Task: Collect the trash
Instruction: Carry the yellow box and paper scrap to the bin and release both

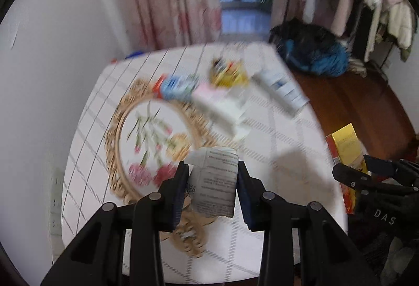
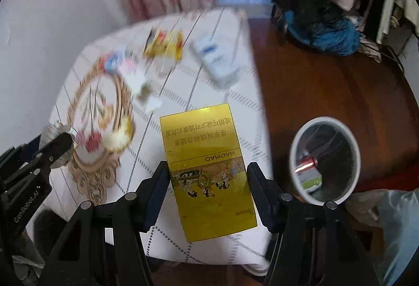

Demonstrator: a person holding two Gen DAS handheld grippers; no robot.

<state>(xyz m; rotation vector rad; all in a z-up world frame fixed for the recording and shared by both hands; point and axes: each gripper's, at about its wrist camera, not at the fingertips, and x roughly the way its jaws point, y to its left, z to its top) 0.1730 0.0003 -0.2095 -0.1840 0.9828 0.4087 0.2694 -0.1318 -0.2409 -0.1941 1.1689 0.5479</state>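
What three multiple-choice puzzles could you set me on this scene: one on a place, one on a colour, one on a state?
1. Where is the bin?
A. On the table
B. On the floor, right of the table
C. Behind the curtain

2. What colour is the box between the right claw's fingers?
A. Yellow
B. Green
C. Black

3. What is the left claw doing?
A. Hanging open with nothing in it
B. Resting in the bin
C. Gripping a printed paper

Answers:
1 B: the right view shows its round rim over the wooden floor past the table edge.
2 A: its face is bright yellow with printing.
3 C: both fingers press the paper's sides.
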